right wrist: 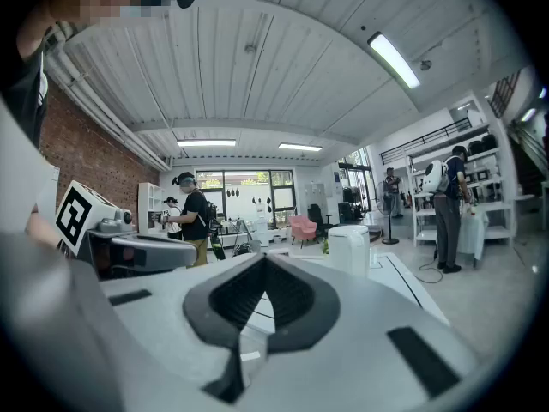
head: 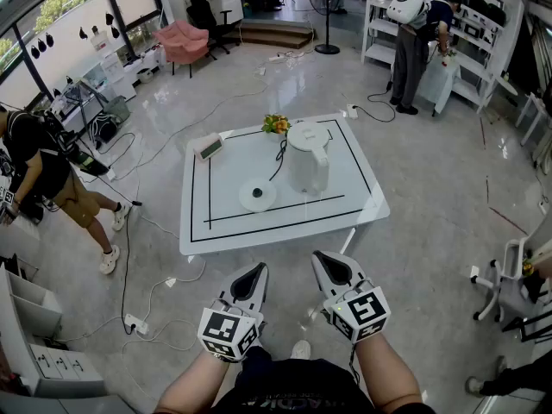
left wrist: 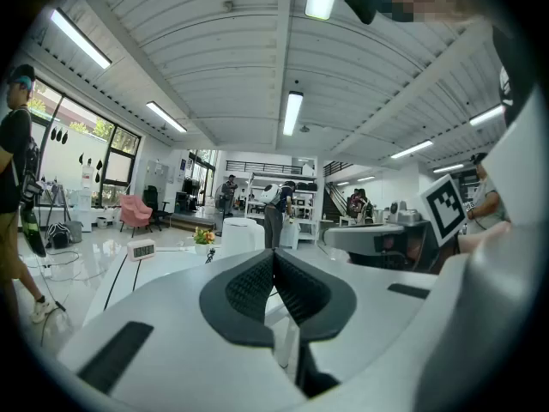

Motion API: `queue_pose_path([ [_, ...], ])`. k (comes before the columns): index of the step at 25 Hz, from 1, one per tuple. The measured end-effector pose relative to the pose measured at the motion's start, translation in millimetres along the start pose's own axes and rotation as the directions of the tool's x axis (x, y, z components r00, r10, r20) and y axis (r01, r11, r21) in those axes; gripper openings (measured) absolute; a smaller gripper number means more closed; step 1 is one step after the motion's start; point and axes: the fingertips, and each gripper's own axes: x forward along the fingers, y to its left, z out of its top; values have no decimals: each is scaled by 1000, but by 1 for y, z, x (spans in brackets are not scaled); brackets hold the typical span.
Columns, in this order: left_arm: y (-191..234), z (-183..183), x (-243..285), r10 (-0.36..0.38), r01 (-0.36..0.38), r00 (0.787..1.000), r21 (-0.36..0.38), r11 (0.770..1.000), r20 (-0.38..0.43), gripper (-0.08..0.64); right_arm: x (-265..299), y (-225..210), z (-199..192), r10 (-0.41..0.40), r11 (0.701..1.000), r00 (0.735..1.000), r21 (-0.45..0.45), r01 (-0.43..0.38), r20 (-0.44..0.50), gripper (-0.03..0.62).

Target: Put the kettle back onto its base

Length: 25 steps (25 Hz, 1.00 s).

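Observation:
A white kettle (head: 308, 157) stands upright on the low white table (head: 345, 218), right of its round white base (head: 257, 194), which has a dark centre and a black cord. The kettle (left wrist: 243, 236) shows small and far in the left gripper view, and the kettle (right wrist: 349, 249) again in the right gripper view. My left gripper (head: 256, 276) and right gripper (head: 323, 263) hang side by side short of the table's near edge. Both are shut, jaws touching, with nothing between them. They are well apart from kettle and base.
A small digital clock (head: 210, 148) and a pot of flowers (head: 275, 124) sit at the table's far side. Cables and a power strip (head: 135, 323) lie on the floor to the left. People stand at left (head: 43, 175) and back right (head: 414, 50). A chair (head: 509, 283) is at right.

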Motion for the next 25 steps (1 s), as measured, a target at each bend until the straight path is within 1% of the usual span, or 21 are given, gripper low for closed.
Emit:
queue_pose_path([
  [7,-8,3,-4,3,-3,1000,8,1000,4,5,-8,1,1,6,1000,1000,3,-6,4,0],
  [12,-10,8,-4,17,-17,1000,11,1000,15,5,-11,2,6,32,999,999,19,-33,29,2],
  [16,-14,12,-5,27,-27,999,16,1000,23,5,-15,-3,9,25,999,999,21,-25,40,2],
  [20,-14,12,-3,24,-25,999,18,1000,20,6,-17,-11,11,4,999,998,51,-8,63,2],
  [24,-13,15,2,18,-18,1000,24,1000,23,16,-14,-19,13,5,996,997,83,-11,75,2],
  [25,-13,16,4,16,-16,1000,25,1000,22,20,-13,-21,13,7,996,997,91,-14,79,14],
])
